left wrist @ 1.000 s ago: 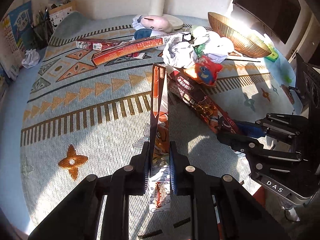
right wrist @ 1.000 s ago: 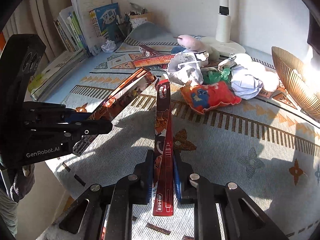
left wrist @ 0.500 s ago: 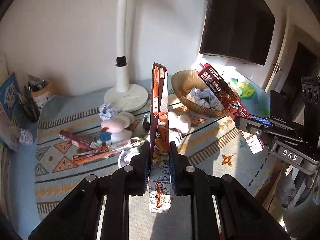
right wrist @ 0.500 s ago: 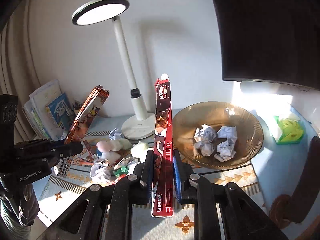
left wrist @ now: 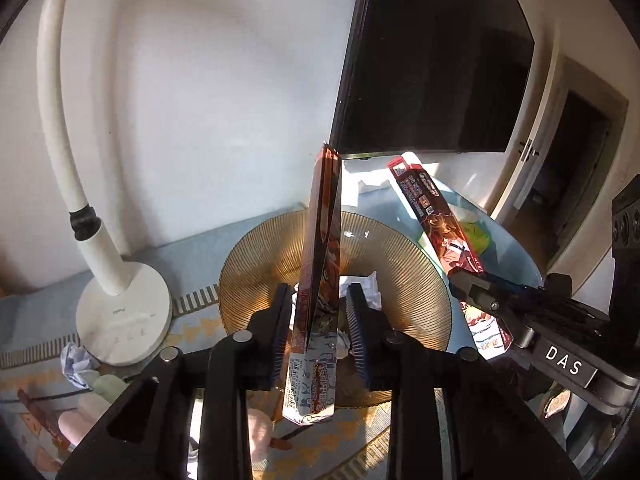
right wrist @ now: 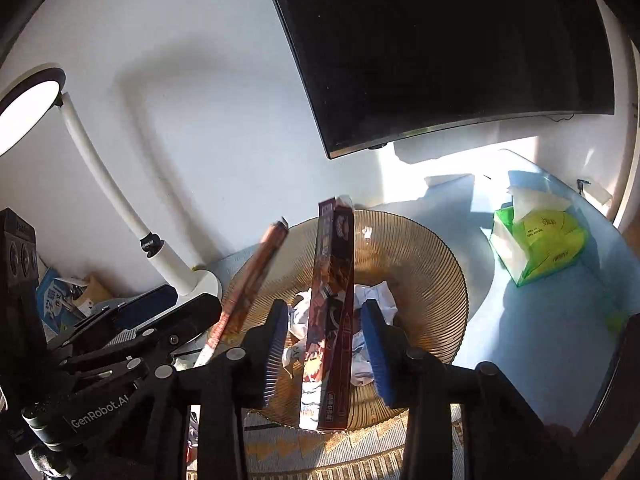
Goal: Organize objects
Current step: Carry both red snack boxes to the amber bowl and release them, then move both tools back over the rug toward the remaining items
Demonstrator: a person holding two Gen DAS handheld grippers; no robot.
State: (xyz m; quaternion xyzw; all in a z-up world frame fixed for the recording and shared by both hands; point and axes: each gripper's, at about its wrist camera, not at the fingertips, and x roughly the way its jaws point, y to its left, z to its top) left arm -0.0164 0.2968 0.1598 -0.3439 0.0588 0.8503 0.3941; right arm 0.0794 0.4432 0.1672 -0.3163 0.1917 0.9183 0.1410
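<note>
My left gripper [left wrist: 320,332] hangs over an amber ribbed bowl [left wrist: 404,256]. Its jaws are opening, and a long orange snack box [left wrist: 320,264] stands loose between them with a gap on each side. My right gripper [right wrist: 326,344] is over the same bowl [right wrist: 436,264], also opening around a long dark red box [right wrist: 334,300] that no pad presses. Crumpled paper balls [right wrist: 378,294] lie in the bowl. Each view shows the other gripper to the side: the right one [left wrist: 480,296] with its red box [left wrist: 440,228], the left one [right wrist: 160,320] with its orange box [right wrist: 252,284].
A white desk lamp [left wrist: 120,308] stands left of the bowl, its lit head [right wrist: 24,112] high on the left. A dark wall screen [right wrist: 440,40] hangs behind. A green tissue box [right wrist: 536,240] sits on the blue tabletop to the right. Soft toys and paper [left wrist: 84,364] lie lower left.
Both grippers rose from the patterned mat and swung right over the bowl, carrying their boxes. Now both sets of jaws have parted and the boxes tilt free between them.
</note>
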